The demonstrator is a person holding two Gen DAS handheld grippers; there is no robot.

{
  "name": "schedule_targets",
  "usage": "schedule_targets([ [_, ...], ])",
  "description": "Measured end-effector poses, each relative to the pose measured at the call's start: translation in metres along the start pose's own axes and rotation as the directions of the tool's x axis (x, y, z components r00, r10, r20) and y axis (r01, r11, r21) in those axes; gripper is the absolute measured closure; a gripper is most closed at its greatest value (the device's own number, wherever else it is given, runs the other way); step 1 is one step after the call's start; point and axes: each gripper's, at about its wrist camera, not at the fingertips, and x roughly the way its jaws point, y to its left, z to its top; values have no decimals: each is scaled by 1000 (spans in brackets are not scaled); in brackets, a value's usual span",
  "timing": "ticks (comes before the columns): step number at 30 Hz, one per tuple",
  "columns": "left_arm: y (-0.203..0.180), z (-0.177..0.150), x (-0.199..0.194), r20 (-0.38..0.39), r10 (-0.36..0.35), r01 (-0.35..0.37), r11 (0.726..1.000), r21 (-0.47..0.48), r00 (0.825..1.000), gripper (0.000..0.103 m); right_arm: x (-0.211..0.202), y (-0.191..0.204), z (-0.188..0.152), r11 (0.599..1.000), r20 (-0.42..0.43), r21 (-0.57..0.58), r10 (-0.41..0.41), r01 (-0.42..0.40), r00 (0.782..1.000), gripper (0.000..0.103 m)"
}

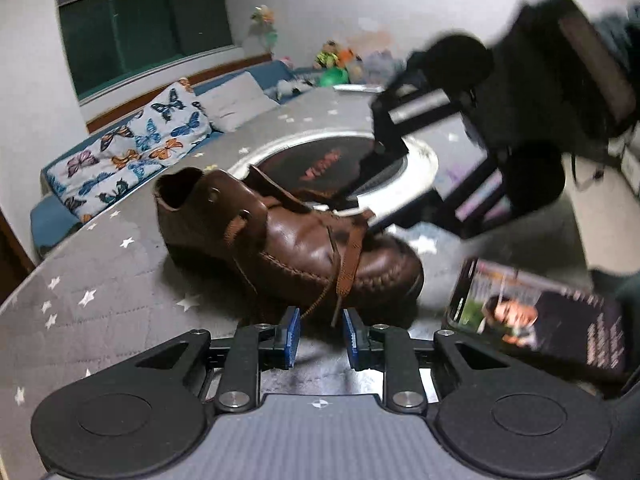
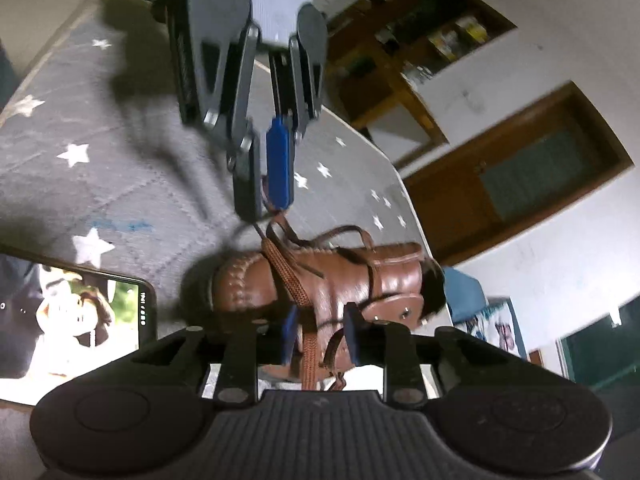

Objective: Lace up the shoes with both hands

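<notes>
Brown leather moccasin shoe [image 1: 280,240] on the grey star-printed quilted mat [image 1: 100,280]; its flat woven brown lace [image 1: 350,264] drapes limp over the toe. Your left hand-held gripper [image 1: 319,330] stands apart around the lace ends; your right hand-held gripper [image 2: 318,330] stands apart astride the lace. Pinch near the stiff tips; leather is firm, lace floppy.

I see dim indoor light, heavy fisheye bending and dark corners. Right gripper [image 1: 360,196] smeared by motion blur; soft shadows on the grey mat [image 2: 120,184]; phone screen [image 2: 72,320] glows.
</notes>
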Motion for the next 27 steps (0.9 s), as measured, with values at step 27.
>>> schedule_targets([
  [27, 14, 8, -15, 181, 63, -22, 975, -222, 982, 98, -23, -80, -32, 643, 79, 757, 83, -115, 993, 97],
])
